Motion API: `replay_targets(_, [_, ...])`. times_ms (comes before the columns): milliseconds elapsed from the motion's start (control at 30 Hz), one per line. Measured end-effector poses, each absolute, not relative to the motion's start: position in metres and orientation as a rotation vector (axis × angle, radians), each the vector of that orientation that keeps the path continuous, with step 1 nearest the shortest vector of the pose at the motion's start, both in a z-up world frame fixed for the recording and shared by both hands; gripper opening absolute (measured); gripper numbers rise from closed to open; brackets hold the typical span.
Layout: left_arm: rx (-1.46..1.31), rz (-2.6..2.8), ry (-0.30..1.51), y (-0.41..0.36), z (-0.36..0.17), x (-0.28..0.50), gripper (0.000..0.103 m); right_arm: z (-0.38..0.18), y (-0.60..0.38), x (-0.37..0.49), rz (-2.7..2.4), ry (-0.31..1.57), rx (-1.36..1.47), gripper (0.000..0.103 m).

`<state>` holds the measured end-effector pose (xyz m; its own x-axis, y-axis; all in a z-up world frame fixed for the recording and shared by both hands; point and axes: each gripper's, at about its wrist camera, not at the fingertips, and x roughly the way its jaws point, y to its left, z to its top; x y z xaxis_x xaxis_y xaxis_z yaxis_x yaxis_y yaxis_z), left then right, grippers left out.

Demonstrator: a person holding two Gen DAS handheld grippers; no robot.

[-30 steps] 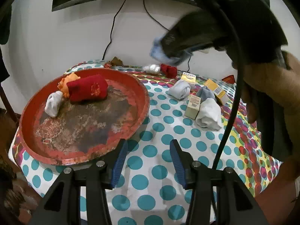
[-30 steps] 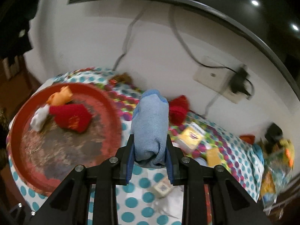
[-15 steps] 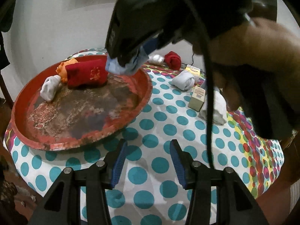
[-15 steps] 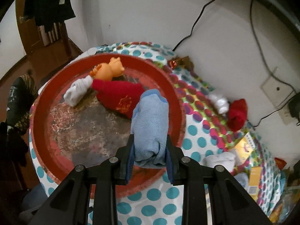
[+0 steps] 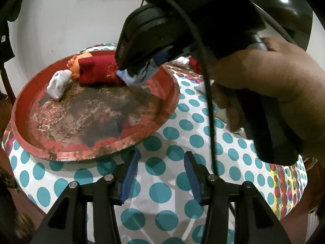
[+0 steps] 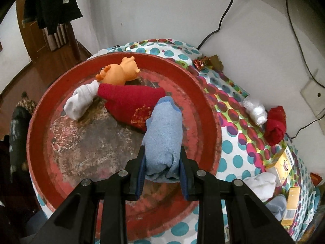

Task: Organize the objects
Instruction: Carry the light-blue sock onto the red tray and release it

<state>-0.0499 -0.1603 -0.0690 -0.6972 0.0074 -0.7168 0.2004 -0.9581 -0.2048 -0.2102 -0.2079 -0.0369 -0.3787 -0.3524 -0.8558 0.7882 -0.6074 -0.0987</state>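
My right gripper is shut on a rolled light blue sock and holds it low over the right side of the round red tray. The sock's far end touches or nearly touches a red sock in the tray. The blue sock and the right gripper also show in the left wrist view. In the tray lie a white sock and an orange toy. My left gripper is open and empty over the dotted tablecloth, just in front of the tray.
On the tablecloth right of the tray lie a rolled red sock, a white sock, another white sock, a grey sock and small yellow boxes. Candy wrappers lie at the back edge. A wall with cables stands behind.
My right gripper has carried the blue sock leftward from above the table's middle to low over the tray, beside the red sock. The left gripper has stayed open, shifting a little.
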Motion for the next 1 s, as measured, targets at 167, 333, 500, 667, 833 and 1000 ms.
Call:
replay_targets(167, [1.189, -2.771, 0.416, -0.161, -0.071, -0.052, 0.048, -0.054, -0.211, -0.214, -2.008, 0.683, 1.136, 0.027])
replay_targets(333, [1.197, -2.766, 0.426, -0.161, -0.072, -0.054, 0.048, -0.06, -0.207, -0.209, -2.006, 0.708, 1.129, 0.03])
replay_targets(500, [1.183, -2.79, 0.416, -0.153, -0.07, -0.051, 0.048, -0.035, -0.184, -0.198, -2.093, 0.683, 1.034, 0.07])
replay_targets(667, [1.185, -2.825, 0.377, -0.143, -0.074, -0.05, 0.048, 0.002, -0.13, -0.191, -2.227, 0.57, 0.937, 0.081])
replay_targets(833, [1.216, -2.861, 0.304, -0.127, -0.083, -0.048, 0.048, 0.019, -0.03, -0.196, -2.468, 0.392, 0.922, 0.093])
replay_targets(1000, [1.206, -2.923, 0.228, -0.115, -0.082, -0.054, 0.048, 0.004, 0.079, -0.198, -2.79, 0.229, 0.989, 0.097])
